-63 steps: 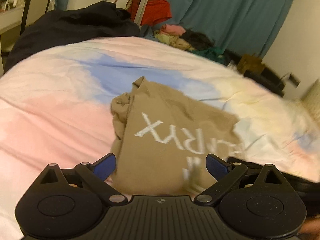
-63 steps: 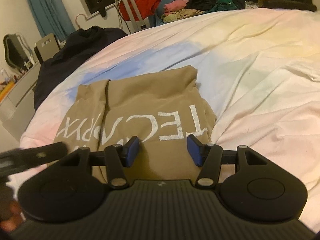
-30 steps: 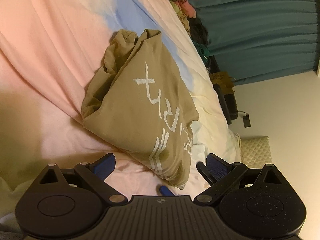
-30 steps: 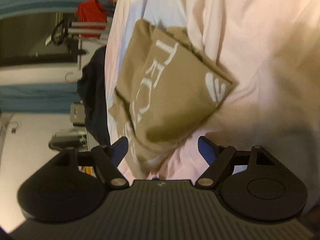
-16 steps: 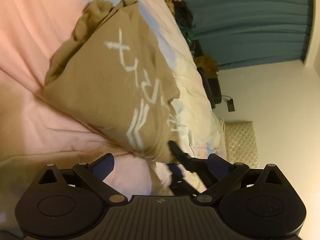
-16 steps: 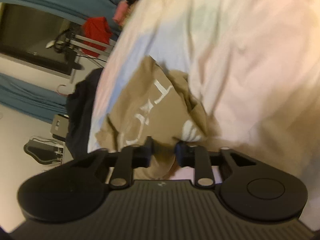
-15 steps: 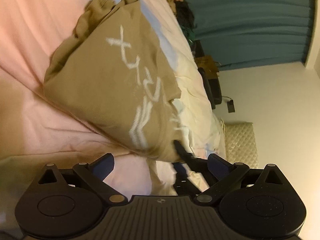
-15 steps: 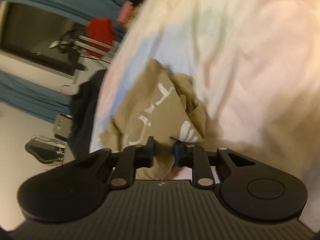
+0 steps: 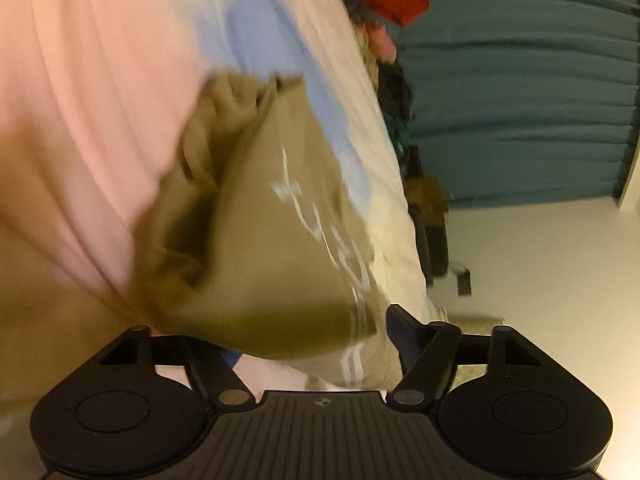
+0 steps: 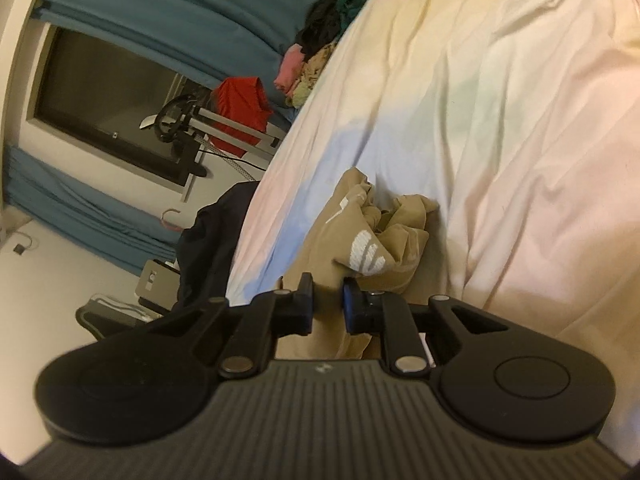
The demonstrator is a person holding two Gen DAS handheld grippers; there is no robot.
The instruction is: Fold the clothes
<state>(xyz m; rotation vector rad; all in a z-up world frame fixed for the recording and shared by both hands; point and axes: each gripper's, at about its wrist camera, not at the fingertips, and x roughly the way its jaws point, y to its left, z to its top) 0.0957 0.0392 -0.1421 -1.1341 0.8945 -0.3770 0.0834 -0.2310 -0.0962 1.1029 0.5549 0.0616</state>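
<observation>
A folded tan T-shirt (image 9: 256,248) with white lettering lies on the pastel bedsheet (image 9: 80,112). In the left wrist view its near edge hangs between the fingers of my left gripper (image 9: 312,344), which stands open around it. In the right wrist view my right gripper (image 10: 327,300) is shut on a fold of the tan T-shirt (image 10: 372,240), and the cloth bunches up just beyond the pads.
A dark garment (image 10: 208,248) lies at the bed's far edge. A red garment (image 10: 240,112) hangs on a rack beside teal curtains (image 10: 180,12). A pile of clothes (image 10: 316,60) lies beyond the bed. The sheet (image 10: 520,120) spreads wide to the right.
The right gripper stays closed on the shirt and has pulled it, so the cloth now bunches up. The left gripper has moved in, and the shirt's edge now sits between its open fingers.
</observation>
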